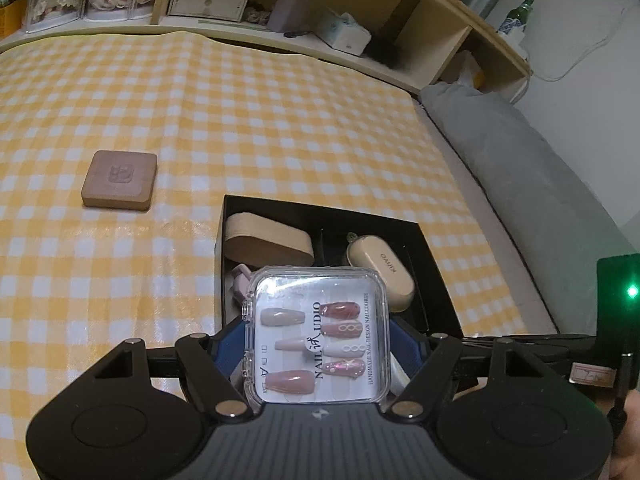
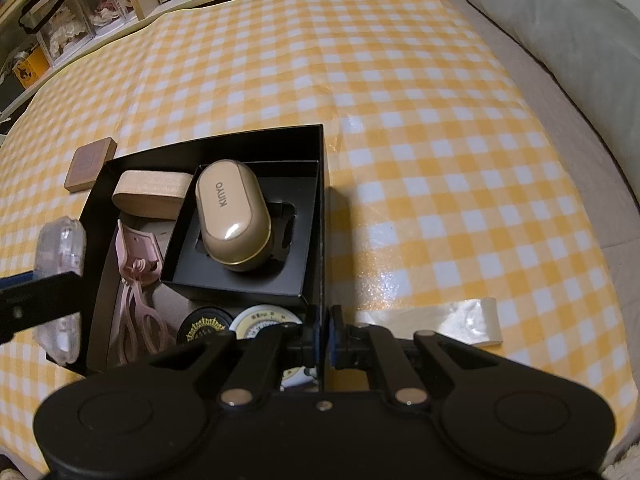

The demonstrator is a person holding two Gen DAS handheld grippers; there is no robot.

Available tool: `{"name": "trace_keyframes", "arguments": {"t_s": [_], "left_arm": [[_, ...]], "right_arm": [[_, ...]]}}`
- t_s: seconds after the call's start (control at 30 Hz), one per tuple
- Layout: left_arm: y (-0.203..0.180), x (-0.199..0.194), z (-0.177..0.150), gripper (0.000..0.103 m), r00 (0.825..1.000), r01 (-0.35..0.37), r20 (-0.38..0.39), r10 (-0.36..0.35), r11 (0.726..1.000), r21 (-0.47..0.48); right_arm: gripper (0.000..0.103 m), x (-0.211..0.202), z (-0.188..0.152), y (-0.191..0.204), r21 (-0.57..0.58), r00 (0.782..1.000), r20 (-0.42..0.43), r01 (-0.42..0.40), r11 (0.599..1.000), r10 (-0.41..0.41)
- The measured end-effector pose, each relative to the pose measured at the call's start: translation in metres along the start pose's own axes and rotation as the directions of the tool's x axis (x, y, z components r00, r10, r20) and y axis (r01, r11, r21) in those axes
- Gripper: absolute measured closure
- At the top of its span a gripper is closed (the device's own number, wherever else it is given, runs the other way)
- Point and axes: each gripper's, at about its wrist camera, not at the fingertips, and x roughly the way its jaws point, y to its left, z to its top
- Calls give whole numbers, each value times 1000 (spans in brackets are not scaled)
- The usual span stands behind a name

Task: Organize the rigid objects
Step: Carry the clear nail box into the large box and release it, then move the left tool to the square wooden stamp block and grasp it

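Right now the left gripper (image 1: pixel 318 344) pinches a clear plastic case of press-on nails (image 1: pixel 318 334) between its blue pads, one pad on each side. The case hangs over the near part of an open black box (image 1: pixel 434 248) that sits on a yellow-and-white checked cloth (image 1: pixel 240 120).

Inside the box, a beige oval case marked KINYO (image 2: pixel 234 216) lies in a smaller black tray (image 2: pixel 310 216). A tan oblong case (image 2: pixel 150 194) rests along the far wall, pink eyelash curlers (image 2: pixel 138 292) lie on the left side, and two round tins (image 2: pixel 262 320) sit near the front.

The right gripper (image 2: pixel 324 340) has its jaws pressed together on the box's right-hand wall, one finger inside and one outside.

A brown square compact (image 1: pixel 119 180) lies flat on the cloth, well apart from the box on its left. A strip of clear tape (image 2: pixel 476 322) lies on the cloth to the right of the box. A grey pillow (image 1: pixel 520 148) lies along the cloth's right edge.
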Motion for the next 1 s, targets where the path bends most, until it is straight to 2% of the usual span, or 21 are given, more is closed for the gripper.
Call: {"name": "trace_keyframes", "arguments": {"t_s": [0.1,0.13,0.17,0.2,0.57,0.77,1.0], "left_arm": [[2,0,-1,26,1000,-1,-4,1,1000,-17],[4,0,-1,23,1000,-3,-5,3,1000,-28],[5,0,0,11,1000,-5,-9,5,999,-37],[6,-1,0,7,1000,-9,-11,8,999,-47],[-1,-6,-2,6,994,-5,-109,5,1000,-1],[-6,-12,-1,0,994,2,-110,3,999,42],[-10,-14,-1,0,993,-9,-117,18,997,78]], "right_arm": [[98,0,0,0,-2,1000,0,2,1000,-2],[98,0,0,0,-2,1000,0,1,1000,-1],[98,0,0,0,-1,1000,0,1,1000,-1],[98,0,0,0,-1,1000,1,0,1000,0],[98,0,0,0,-2,1000,1,1,1000,-1],[98,0,0,0,-3,1000,1,1,1000,-1],[98,0,0,0,-3,1000,1,1,1000,-1]]}}
